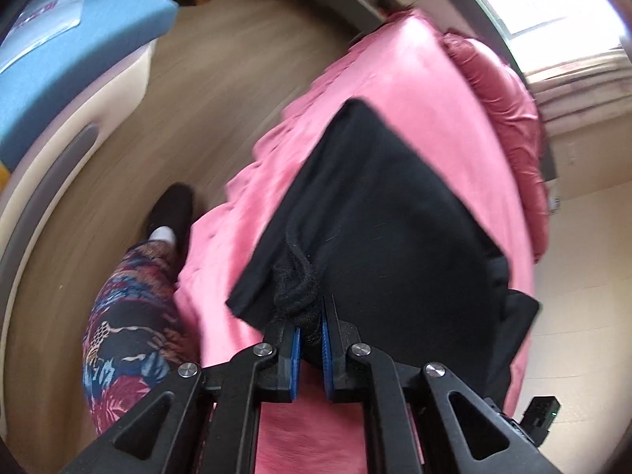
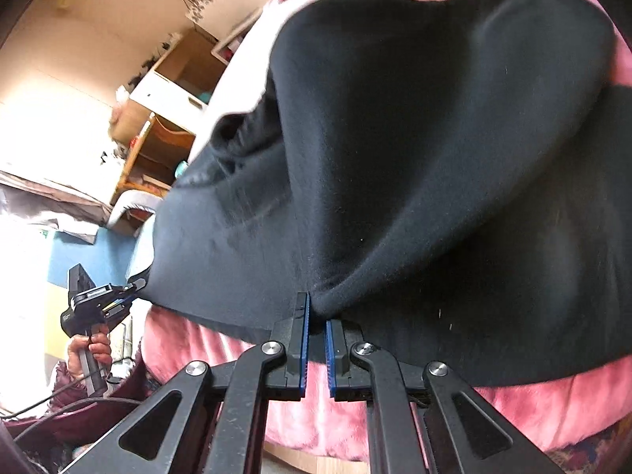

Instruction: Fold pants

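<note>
The bed, under its pink plush blanket, is filling the middle and right of the left wrist view, and I am using it as the folding surface because it is giving the cloth a broad, soft place to lie flat. The black pants are lying across that blanket from the centre of the frame down to the bottom edge, with the near end lifted between my two grippers; I judge I am holding both near corners so the fabric hangs taut enough to be carried over as one fold.

In the right wrist view the pants are covering most of the frame, draping upward from the pinch in deep creases. The right gripper is pinching a small ridge of fabric at bottom centre, its blue pads nearly together. The left gripper is clamping the waistband where the knotted drawstring is bunching, which is keeping the cord from dangling loose. At lower left of the right wrist view, my left hand is gripping that tool's handle.
</note>
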`<state>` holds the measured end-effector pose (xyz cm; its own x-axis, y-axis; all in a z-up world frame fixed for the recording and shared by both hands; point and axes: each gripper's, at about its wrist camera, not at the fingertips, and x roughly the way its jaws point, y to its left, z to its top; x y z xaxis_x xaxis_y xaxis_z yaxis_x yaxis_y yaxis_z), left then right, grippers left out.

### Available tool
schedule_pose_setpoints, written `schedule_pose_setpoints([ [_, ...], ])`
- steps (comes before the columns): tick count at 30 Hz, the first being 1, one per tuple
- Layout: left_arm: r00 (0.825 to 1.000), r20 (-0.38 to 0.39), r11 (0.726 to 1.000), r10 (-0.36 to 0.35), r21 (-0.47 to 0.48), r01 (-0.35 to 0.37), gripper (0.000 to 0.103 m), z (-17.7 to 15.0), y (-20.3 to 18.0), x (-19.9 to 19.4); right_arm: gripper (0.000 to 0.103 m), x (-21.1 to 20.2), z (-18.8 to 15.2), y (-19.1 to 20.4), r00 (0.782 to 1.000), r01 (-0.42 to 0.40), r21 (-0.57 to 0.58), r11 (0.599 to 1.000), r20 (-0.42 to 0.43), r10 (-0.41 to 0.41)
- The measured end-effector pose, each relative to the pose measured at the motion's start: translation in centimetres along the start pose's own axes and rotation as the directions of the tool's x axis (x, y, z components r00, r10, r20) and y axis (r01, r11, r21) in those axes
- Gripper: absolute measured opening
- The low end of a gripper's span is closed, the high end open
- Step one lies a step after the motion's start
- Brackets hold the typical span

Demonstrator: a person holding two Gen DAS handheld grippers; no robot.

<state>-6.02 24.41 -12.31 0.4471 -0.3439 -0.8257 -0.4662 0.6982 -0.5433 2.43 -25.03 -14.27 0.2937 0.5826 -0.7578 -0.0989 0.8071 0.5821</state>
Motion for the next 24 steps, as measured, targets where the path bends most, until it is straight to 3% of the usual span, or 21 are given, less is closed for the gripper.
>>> schedule_pose_setpoints([
  [5, 0.999, 0.001, 0.999, 0.036, 0.020, -0.036, 0.009, 0.2, -0.7, -0.3, 0.007, 1.2, -0.5, 0.2, 0.999, 0.019, -0.023, 1.000, -0.045, -0.020],
  [8, 0.996, 0.003, 0.996, 0.086, 0.037, -0.086, 0.016, 0.1, -1.7, -0.6, 0.013, 1.5, -0.3, -0.4, 0.998, -0.006, 0.004, 1.000, -0.059, 0.007],
  [9, 0.995, 0.004, 0.995, 0.096, 0.031, -0.096, 0.021, 0.1, -1.8, -0.7, 0.019, 1.3, -0.2, -1.0, 0.998, -0.021, 0.025, 0.999, -0.062, 0.022],
  [10, 0.993, 0.013, 0.993, 0.118, 0.026, -0.119, 0.024, 0.1, -1.9, -1.2, 0.034, 0.8, -0.2, -1.2, 0.998, -0.028, 0.035, 0.999, -0.052, 0.030],
  [12, 0.985, 0.035, 0.985, 0.167, 0.024, -0.168, 0.027, 0.3, -2.2, -1.6, 0.049, -0.7, 0.3, -2.4, 0.999, -0.035, 0.059, 0.998, -0.003, 0.036],
  [14, 0.979, 0.083, 0.982, 0.185, 0.024, -0.188, 0.027, 0.3, -2.5, -2.9, 0.049, -2.6, 1.1, -4.0, 0.997, -0.032, 0.097, 0.995, 0.067, 0.026],
  [16, 0.964, 0.145, 0.972, 0.225, 0.032, -0.231, 0.027, 0.2, -3.0, -4.2, 0.049, -5.3, 2.0, -6.7, 0.987, -0.004, 0.165, 0.986, 0.159, -0.023],
  [18, 0.959, 0.182, 0.972, 0.218, 0.052, -0.231, 0.027, -0.1, -3.7, -4.9, 0.049, -7.4, 3.2, -9.3, 0.968, 0.039, 0.235, 0.971, 0.233, -0.096],
  [20, 0.966, 0.190, 0.975, 0.176, 0.098, -0.197, 0.027, -0.3, -4.8, -4.9, 0.048, -9.2, 4.7, -12.1, 0.938, 0.078, 0.314, 0.946, 0.297, -0.176],
  [22, 0.975, 0.179, 0.968, 0.135, 0.185, -0.168, 0.027, -0.8, -6.6, -4.5, 0.041, -10.1, 6.4, -14.6, 0.915, 0.091, 0.381, 0.920, 0.332, -0.228],
  [24, 0.985, 0.148, 0.938, 0.094, 0.318, -0.137, 0.027, -1.8, -9.0, -3.6, 0.038, -10.5, 8.1, -16.5, 0.895, 0.105, 0.436, 0.894, 0.351, -0.276],
])
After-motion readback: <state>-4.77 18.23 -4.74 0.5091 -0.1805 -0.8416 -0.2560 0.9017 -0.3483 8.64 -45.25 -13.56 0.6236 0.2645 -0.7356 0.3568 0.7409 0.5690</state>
